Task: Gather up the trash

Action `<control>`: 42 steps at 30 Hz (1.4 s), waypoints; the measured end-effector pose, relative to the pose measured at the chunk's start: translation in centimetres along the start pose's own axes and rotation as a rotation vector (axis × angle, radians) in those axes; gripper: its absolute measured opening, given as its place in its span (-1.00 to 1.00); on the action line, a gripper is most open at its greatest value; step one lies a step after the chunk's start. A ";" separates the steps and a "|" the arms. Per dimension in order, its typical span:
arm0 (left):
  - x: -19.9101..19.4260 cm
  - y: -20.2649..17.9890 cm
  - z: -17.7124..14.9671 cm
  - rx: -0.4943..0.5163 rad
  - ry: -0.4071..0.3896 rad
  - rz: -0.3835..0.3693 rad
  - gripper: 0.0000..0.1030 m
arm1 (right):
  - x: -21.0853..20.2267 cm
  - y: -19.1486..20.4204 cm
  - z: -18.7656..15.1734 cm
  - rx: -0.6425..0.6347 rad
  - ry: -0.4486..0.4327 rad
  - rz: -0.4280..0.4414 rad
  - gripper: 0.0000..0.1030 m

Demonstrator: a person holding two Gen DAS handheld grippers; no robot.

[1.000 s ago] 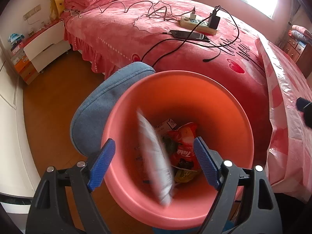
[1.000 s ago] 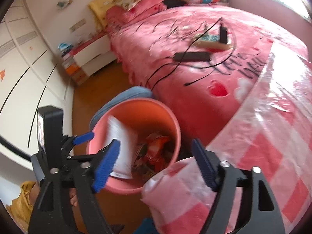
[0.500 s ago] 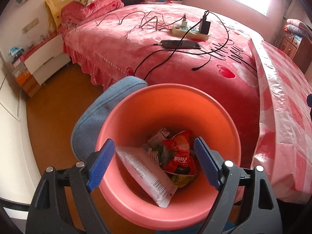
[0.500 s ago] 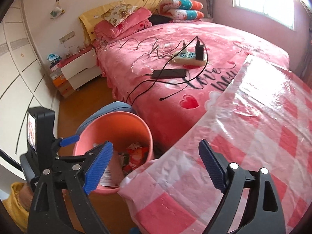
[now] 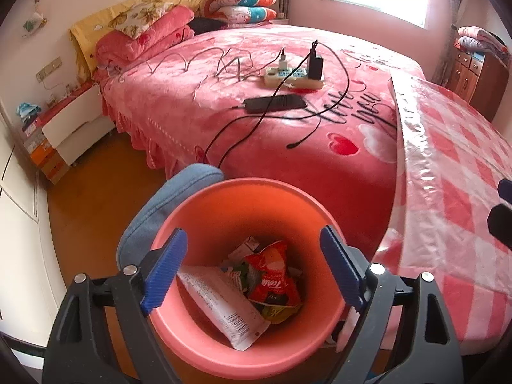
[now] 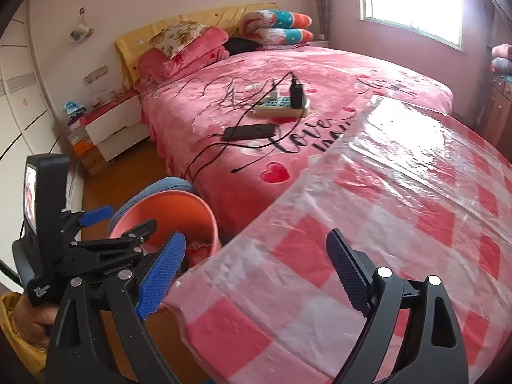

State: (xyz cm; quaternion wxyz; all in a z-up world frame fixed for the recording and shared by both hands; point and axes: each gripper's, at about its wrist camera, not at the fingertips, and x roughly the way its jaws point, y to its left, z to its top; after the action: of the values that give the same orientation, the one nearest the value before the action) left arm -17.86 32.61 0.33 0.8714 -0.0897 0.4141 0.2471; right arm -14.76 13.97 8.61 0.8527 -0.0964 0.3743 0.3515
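The left gripper point(image 5: 252, 268) hung with jaws spread and empty directly over the pink bin point(image 5: 243, 348), where a white wrapper point(image 5: 220, 304) lay, long axis running 10 to 4 o'clock, beside a red snack bag point(image 5: 272, 283). The right gripper point(image 6: 256, 265), equally agape and empty, hovered over the checked tablecloth point(image 6: 400, 211), the bin at its 10 o'clock, nearer the left.

Left gripper point(image 5: 254, 270): jaws spread wide, nothing between the blue pads point(image 5: 164, 267); it hangs directly above the mouth of the pink bucket point(image 5: 192, 345), pointed down into it. Right gripper point(image 6: 256, 275): jaws likewise wide apart and empty, held to the right of the bucket and higher. In the right wrist view, the person's left hand point(image 6: 32, 316) grips the left tool's handle, left of the bucket.
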 end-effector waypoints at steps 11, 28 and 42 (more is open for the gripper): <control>-2.4 -3.3 1.0 0.067 -0.043 -0.001 0.76 | -2.7 -3.5 -1.2 0.048 -0.055 -0.057 0.73; -5.4 -9.9 1.9 0.176 -0.105 -0.022 0.82 | -7.3 -9.7 -3.1 0.146 -0.171 -0.161 0.73; -7.0 -17.5 2.8 0.264 -0.142 -0.099 0.83 | -10.2 -16.2 -5.3 0.251 -0.231 -0.277 0.73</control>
State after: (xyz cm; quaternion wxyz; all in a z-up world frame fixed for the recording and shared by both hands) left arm -10.88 16.03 6.61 0.9139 0.0228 0.3754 0.1529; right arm -11.72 -5.63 10.50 0.9354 0.0009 0.2980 0.1902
